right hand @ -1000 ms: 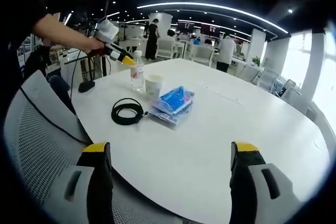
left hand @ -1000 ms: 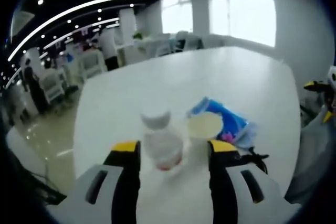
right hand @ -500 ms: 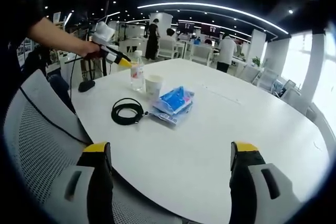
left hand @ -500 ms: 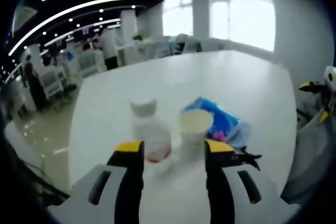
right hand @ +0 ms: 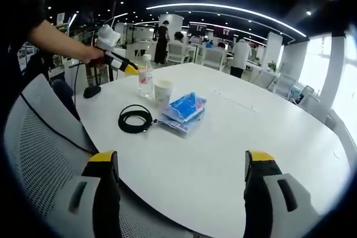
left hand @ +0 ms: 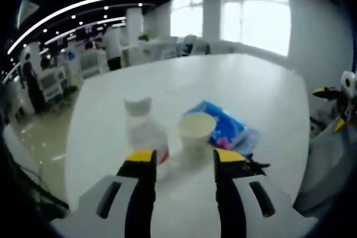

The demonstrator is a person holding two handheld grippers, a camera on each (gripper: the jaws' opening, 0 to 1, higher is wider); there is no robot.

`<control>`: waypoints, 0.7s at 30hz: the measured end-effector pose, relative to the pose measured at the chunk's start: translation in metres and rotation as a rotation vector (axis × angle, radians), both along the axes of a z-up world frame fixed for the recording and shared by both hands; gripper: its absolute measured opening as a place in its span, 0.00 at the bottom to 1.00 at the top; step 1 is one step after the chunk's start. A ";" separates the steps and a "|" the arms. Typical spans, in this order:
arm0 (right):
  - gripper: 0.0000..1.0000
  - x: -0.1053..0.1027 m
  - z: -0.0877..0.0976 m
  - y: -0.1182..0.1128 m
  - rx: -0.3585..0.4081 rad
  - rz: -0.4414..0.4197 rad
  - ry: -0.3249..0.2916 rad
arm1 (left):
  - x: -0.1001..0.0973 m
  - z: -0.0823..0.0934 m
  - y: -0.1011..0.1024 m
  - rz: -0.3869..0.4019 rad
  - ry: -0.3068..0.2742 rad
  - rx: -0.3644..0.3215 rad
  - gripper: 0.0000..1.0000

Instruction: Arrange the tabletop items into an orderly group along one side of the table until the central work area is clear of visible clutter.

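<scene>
Right now the water bottle (left hand: pixel 144 132) stands upright near the table (left hand: pixel 223 82) edge, just beside the paper cup (left hand: pixel 195 129), with the blue packet (left hand: pixel 226 129) behind the cup and the coiled black cable (right hand: pixel 135 119) lying alongside. My left gripper (left hand: pixel 181 163) hovers just short of bottle and cup, jaws apart and holding nothing; my right gripper (right hand: pixel 181 176) hangs well back, wide open and empty too. I judge the grouping step is under way, and next I should pick one item, probably the bottle, and centre it between my jaws before closing.
</scene>
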State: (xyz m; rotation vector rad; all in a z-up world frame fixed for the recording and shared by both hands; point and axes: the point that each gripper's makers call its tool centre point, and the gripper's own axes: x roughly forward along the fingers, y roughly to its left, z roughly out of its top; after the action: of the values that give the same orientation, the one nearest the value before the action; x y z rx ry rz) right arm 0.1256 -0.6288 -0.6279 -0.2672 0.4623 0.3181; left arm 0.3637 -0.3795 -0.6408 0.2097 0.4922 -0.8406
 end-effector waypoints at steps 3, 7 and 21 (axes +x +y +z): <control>0.94 0.000 0.000 0.000 0.001 0.000 0.000 | -0.002 0.000 -0.005 -0.014 -0.001 -0.002 0.37; 0.93 0.000 0.000 0.000 0.002 -0.001 -0.001 | -0.002 0.002 -0.009 -0.031 -0.014 -0.003 0.33; 0.93 0.001 0.000 -0.001 0.003 -0.010 -0.003 | 0.003 0.001 -0.035 -0.099 -0.026 0.021 0.29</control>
State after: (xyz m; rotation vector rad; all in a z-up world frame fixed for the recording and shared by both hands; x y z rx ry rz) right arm 0.1267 -0.6302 -0.6277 -0.2621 0.4601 0.3088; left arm 0.3664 -0.4141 -0.6397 0.2658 0.4694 -0.9286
